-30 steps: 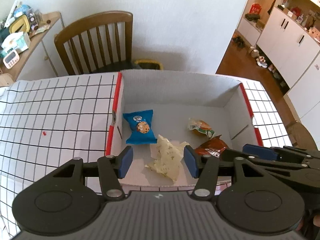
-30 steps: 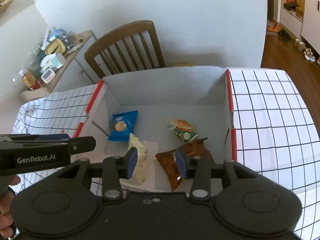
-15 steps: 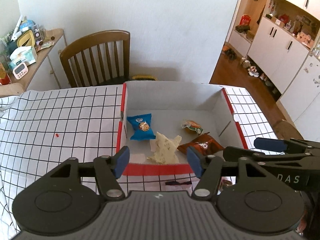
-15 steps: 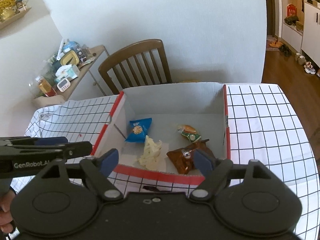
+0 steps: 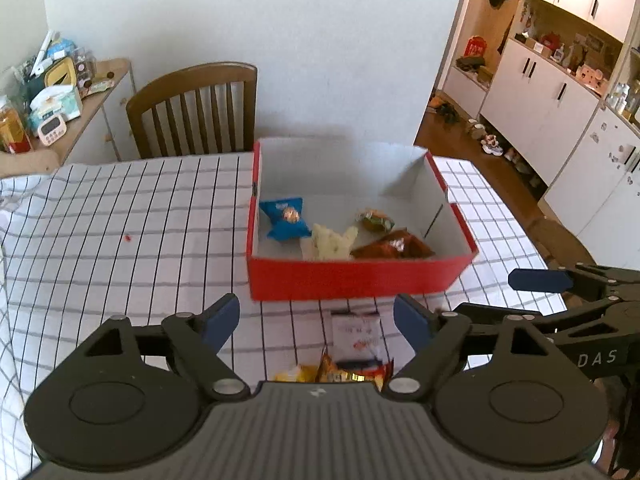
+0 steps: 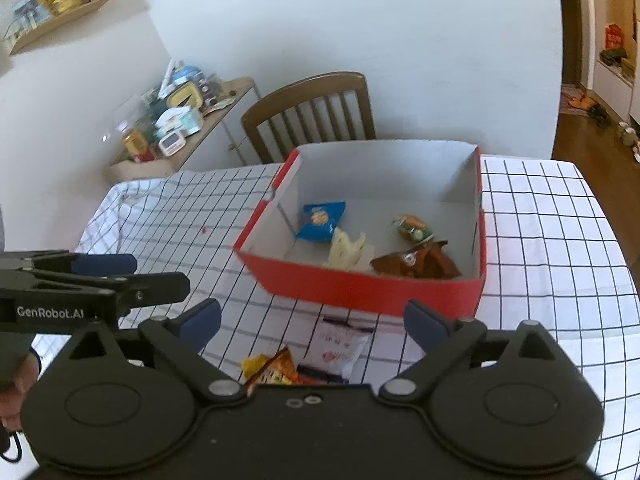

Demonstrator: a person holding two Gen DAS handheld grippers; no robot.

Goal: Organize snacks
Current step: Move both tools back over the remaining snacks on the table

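Note:
A red box (image 5: pixel 352 278) (image 6: pixel 360 286) with a white inside stands on the checked tablecloth. In it lie a blue cookie packet (image 5: pixel 285 219) (image 6: pixel 320 221), a pale yellow packet (image 5: pixel 331 241) (image 6: pixel 346 249), a small green-orange packet (image 5: pixel 375 219) (image 6: pixel 413 227) and a brown packet (image 5: pixel 394 245) (image 6: pixel 416 262). In front of the box lie a white packet (image 5: pixel 357 332) (image 6: pixel 338 348) and an orange-yellow packet (image 5: pixel 340 372) (image 6: pixel 272 368). My left gripper (image 5: pixel 316 320) and right gripper (image 6: pixel 314 324) hover above these, jaws still opening, nothing between them.
A wooden chair (image 5: pixel 196 108) (image 6: pixel 312 114) stands behind the table. A side shelf (image 5: pixel 52 92) (image 6: pixel 176 128) with clutter is at the left. White cabinets (image 5: pixel 560 92) line the right wall. The tablecloth (image 5: pixel 120 232) (image 6: pixel 548 232) spreads on both sides of the box.
Both grippers pulled back and up from inside the box and opened wide. The yellow and brown packets stay in the box. Packets in front of the box have come into view.

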